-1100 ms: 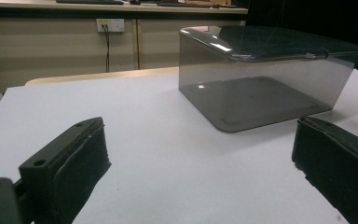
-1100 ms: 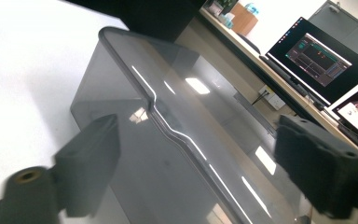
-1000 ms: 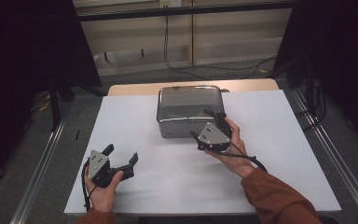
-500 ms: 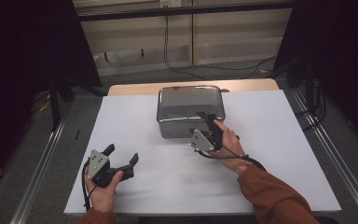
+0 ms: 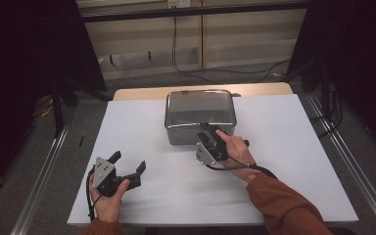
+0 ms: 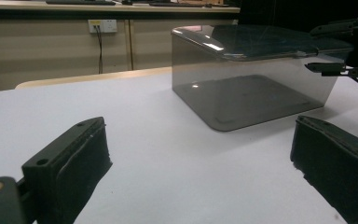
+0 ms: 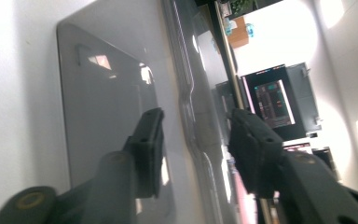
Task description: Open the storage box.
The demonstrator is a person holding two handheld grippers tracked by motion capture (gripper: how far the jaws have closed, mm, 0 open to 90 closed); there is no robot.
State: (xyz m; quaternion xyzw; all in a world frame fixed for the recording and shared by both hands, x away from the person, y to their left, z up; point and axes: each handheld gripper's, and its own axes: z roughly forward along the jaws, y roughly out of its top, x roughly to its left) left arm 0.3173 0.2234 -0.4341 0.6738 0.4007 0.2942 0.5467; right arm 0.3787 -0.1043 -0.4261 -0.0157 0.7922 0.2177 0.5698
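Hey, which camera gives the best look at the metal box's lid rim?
The right gripper view: the metal box's lid rim runs close between the tongs. The left gripper view shows the rim from the side; the high view shows the box whole but small.

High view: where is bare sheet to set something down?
Bare white sheet lies right of the metal box, and left of it above the left tool. The near middle strip between the hands is bare too. It is crowded at the box's near rim, where the right tool works.
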